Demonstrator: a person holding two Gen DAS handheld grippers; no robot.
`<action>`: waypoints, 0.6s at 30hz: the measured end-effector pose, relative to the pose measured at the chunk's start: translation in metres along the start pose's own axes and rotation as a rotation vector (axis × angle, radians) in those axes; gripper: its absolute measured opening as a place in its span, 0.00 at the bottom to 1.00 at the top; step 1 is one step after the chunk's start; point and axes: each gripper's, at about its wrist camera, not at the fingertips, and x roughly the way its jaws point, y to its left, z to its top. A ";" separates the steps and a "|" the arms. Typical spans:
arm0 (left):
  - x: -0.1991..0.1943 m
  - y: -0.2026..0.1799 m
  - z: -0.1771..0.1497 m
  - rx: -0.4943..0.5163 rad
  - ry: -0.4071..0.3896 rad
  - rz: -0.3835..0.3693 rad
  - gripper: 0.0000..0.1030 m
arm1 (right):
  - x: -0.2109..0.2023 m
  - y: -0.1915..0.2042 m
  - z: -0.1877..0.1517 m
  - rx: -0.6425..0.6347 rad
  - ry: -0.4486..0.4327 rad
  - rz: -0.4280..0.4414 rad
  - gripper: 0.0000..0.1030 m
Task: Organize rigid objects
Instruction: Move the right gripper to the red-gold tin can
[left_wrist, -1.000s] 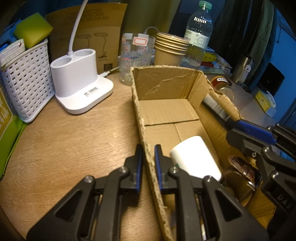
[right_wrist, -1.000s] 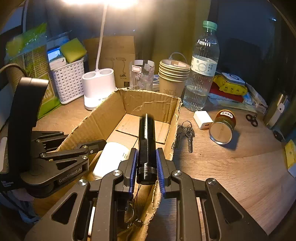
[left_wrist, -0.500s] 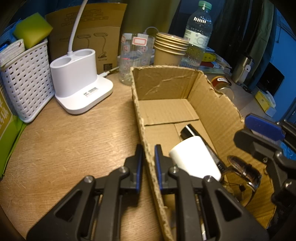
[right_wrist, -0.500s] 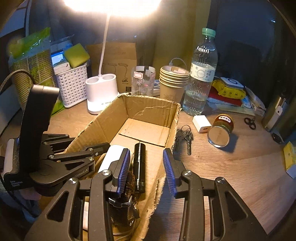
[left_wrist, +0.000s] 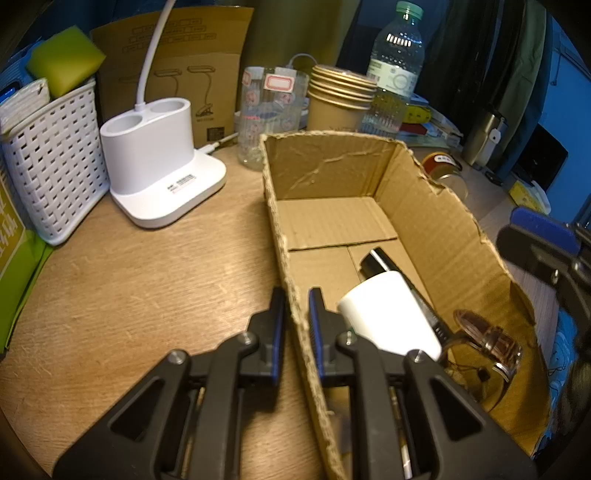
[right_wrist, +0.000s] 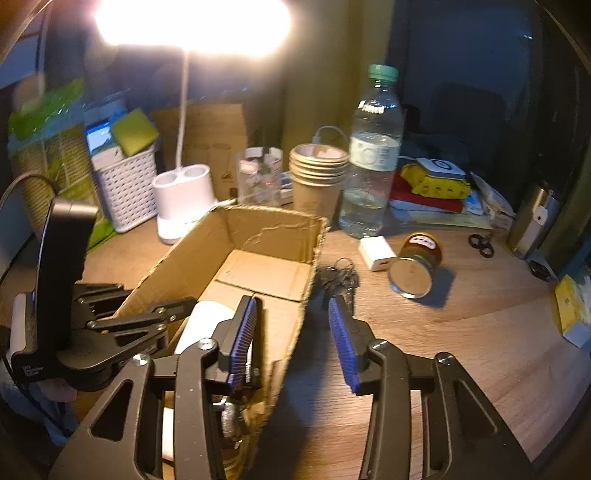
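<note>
An open cardboard box stands on the wooden desk. Inside it lie a white cylinder, a black flashlight and a brown-strapped watch. My left gripper is shut on the box's left wall. My right gripper is open and empty, above the box's right wall. A bunch of keys, a white charger and a jar on its side lie on the desk to the right of the box.
Behind the box stand a white lamp base, a white basket, a glass, stacked paper cups and a water bottle. Small scissors and a metal flask are at far right.
My right gripper let go of the black flashlight, which now lies in the box. The gripper opened, lifted and moved right over the box wall. The left gripper stayed put.
</note>
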 end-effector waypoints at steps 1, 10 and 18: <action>0.000 0.000 0.000 0.000 0.000 0.000 0.14 | 0.000 -0.003 0.000 0.007 0.000 -0.005 0.44; 0.000 0.000 0.000 0.000 0.000 0.000 0.14 | 0.005 -0.029 0.000 0.068 -0.002 -0.047 0.45; 0.000 0.000 0.000 0.000 0.000 0.000 0.14 | 0.021 -0.064 -0.001 0.132 0.007 -0.097 0.56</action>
